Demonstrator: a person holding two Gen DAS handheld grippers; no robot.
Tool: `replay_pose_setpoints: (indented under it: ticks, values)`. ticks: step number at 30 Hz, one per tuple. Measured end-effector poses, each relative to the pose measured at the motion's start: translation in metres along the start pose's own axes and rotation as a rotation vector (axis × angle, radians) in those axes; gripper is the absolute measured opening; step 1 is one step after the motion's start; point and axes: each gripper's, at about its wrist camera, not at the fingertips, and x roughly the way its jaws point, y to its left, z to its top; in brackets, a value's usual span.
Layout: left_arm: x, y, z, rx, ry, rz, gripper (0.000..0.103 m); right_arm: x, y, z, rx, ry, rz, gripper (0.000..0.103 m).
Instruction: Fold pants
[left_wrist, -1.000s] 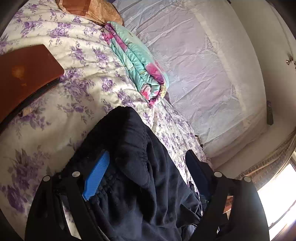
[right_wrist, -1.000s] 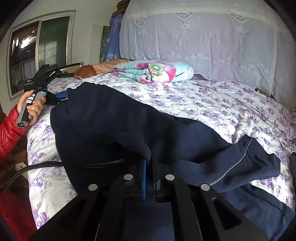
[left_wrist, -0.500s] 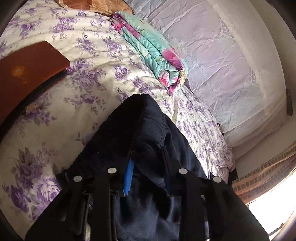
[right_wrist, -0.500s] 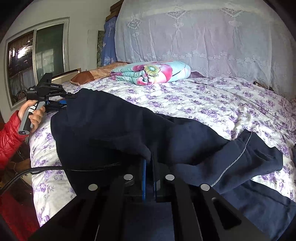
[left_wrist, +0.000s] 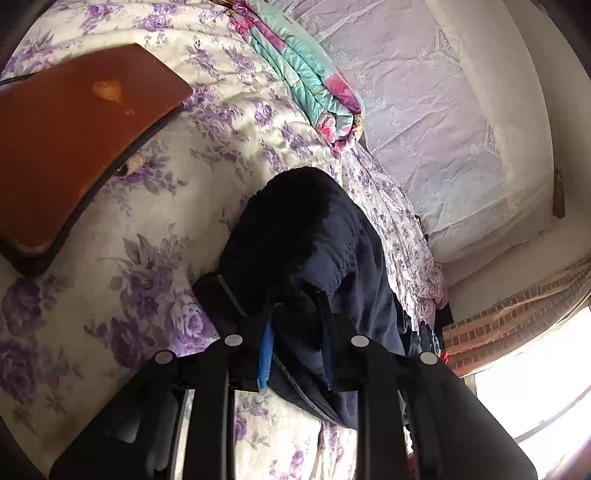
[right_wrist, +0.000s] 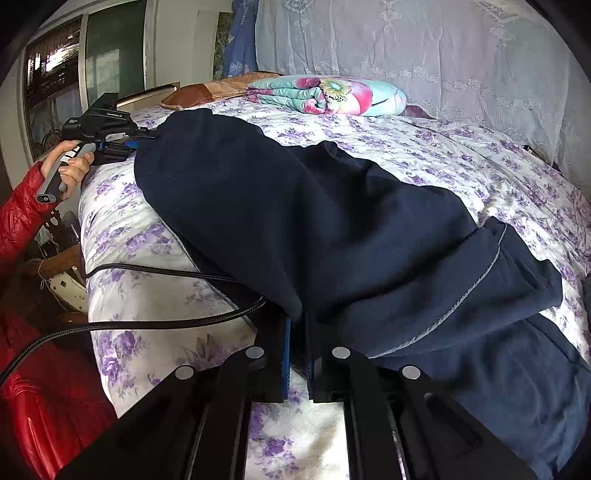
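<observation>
Right now my left gripper (left_wrist: 295, 328) pinches one end of the dark navy pants (right_wrist: 314, 221), fingers narrow with cloth bunched between them. My right gripper (right_wrist: 298, 332) is clamped nearly closed on the other edge of the same pants, near the bed's front side. Between both grips the pants lie stretched over the floral bedspread (right_wrist: 461, 162), one leg folded back across the other toward the right. A folded teal and pink quilt (right_wrist: 328, 94) rests near the lace curtain (right_wrist: 424, 48) at the head. A brown cushion (left_wrist: 74, 133) sits beside my left grip. A black cable (right_wrist: 147, 325) trails over the bed edge.
</observation>
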Motion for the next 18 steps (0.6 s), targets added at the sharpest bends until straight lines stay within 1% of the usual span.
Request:
replay_pose_setpoints:
  ticks: [1, 2, 3, 4, 5, 6, 7, 8, 10, 12, 13, 15, 16, 17, 18]
  values:
    - [-0.006, -0.004, -0.001, 0.014, -0.019, 0.025, 0.022, 0.001, -0.001, -0.001, 0.005, 0.002, 0.005, 0.008]
    - [-0.013, -0.01, -0.002, 0.039, -0.046, 0.071, 0.023, 0.003, -0.001, -0.003, 0.011, 0.004, 0.009, 0.008]
    - [-0.023, -0.019, -0.005, 0.078, -0.089, 0.132, 0.023, 0.003, -0.001, -0.005, 0.017, 0.005, 0.011, 0.008]
    - [-0.033, -0.028, -0.008, 0.12, -0.131, 0.174, 0.023, 0.003, -0.001, -0.005, 0.021, 0.003, 0.011, 0.008]
    - [-0.045, -0.038, -0.012, 0.153, -0.172, 0.187, 0.023, 0.003, -0.001, -0.006, 0.025, 0.003, 0.012, 0.008]
    - [-0.055, -0.048, -0.016, 0.169, -0.2, 0.172, 0.023, 0.004, -0.001, -0.006, 0.034, 0.002, 0.017, 0.008]
    - [-0.06, -0.055, -0.018, 0.182, -0.208, 0.148, 0.025, 0.004, -0.002, -0.006, 0.047, 0.002, 0.025, 0.008]
    - [-0.06, -0.068, -0.021, 0.21, -0.2, 0.115, 0.027, 0.005, -0.005, -0.007, 0.056, 0.003, 0.033, 0.008]
    - [-0.044, -0.089, -0.026, 0.276, -0.14, 0.086, 0.043, 0.005, -0.007, -0.007, 0.069, 0.004, 0.042, 0.008]
    - [-0.009, -0.11, -0.035, 0.348, -0.046, 0.05, 0.05, 0.005, -0.007, -0.006, 0.071, 0.003, 0.038, 0.008]
    - [0.006, -0.114, -0.041, 0.367, -0.008, 0.048, 0.057, 0.005, -0.006, -0.007, 0.068, 0.003, 0.032, 0.008]
    - [0.055, -0.109, -0.054, 0.403, 0.116, 0.101, 0.063, 0.004, -0.005, -0.007, 0.067, 0.004, 0.027, 0.01]
    - [0.072, -0.101, -0.06, 0.427, 0.14, 0.155, 0.059, 0.003, -0.006, -0.006, 0.071, 0.006, 0.031, 0.011]
    - [0.08, -0.097, -0.068, 0.493, 0.091, 0.219, 0.051, 0.0, -0.008, -0.005, 0.078, 0.006, 0.042, 0.012]
    - [0.079, -0.1, -0.076, 0.562, 0.047, 0.248, 0.049, -0.005, -0.01, -0.003, 0.088, 0.002, 0.056, 0.015]
